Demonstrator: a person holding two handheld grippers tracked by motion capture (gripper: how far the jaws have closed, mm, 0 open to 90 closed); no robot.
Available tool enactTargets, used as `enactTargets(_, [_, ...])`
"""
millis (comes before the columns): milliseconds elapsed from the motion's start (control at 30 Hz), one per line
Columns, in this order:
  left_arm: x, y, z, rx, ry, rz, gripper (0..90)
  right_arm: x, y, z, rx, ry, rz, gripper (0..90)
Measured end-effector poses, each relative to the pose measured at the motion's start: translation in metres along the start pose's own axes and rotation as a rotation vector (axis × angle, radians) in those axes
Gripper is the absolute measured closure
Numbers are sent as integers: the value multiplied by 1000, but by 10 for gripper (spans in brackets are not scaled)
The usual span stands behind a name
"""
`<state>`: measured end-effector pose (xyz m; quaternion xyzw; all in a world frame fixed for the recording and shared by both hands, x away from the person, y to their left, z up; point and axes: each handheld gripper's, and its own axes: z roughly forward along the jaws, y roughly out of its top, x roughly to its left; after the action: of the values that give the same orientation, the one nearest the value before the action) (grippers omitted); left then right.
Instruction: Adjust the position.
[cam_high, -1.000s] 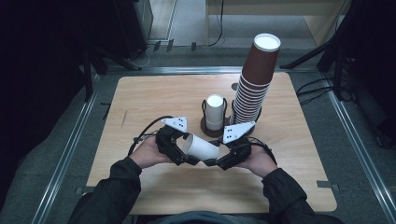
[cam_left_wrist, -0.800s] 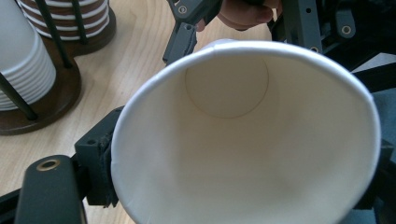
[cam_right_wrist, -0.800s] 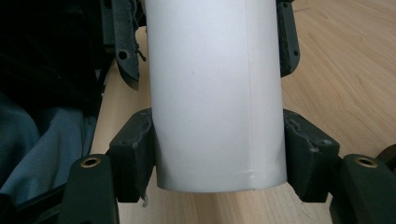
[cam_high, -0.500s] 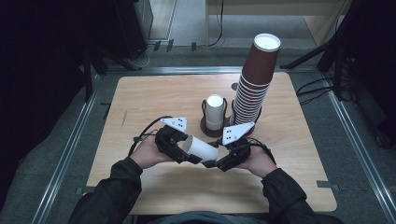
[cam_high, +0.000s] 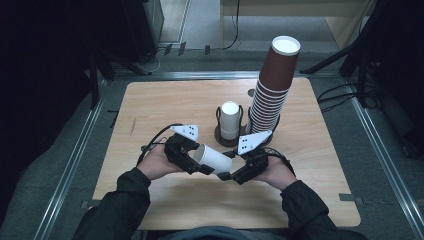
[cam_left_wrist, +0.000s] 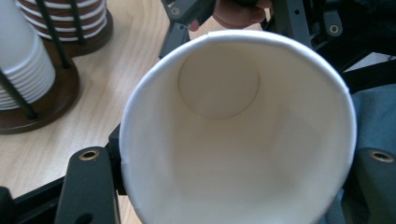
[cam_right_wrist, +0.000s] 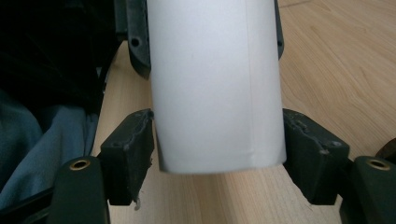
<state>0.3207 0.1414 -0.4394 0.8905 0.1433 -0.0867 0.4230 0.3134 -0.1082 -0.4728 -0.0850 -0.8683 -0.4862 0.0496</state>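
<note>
High view, white paper cup (cam_high: 214, 159) held lying on its side above the table's near edge, rim clamped by left gripper (cam_high: 192, 161), base between right gripper (cam_high: 231, 175), left gripper view, plain white interior, round bottom, rim slightly squeezed, right gripper view, smooth seamed wall, jaws just opened, pads flanking the base.

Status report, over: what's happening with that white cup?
Left gripper just closed on white cup, mouth end. Right gripper, jaws just opening around its base. Nothing in the way.
</note>
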Motion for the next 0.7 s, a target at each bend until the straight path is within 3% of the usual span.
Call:
enactTargets(167, [-3, 1, -4, 29, 30, 27, 309, -1, -1, 0, 26, -14, 7, 268])
enactTargets(467, [-1, 2, -17, 41, 64, 26, 307, -5, -4, 0, 52, -39, 15, 262])
enactTargets(700, [0, 3, -21, 73, 115, 38, 304, -7, -5, 2, 83, -68, 27, 261])
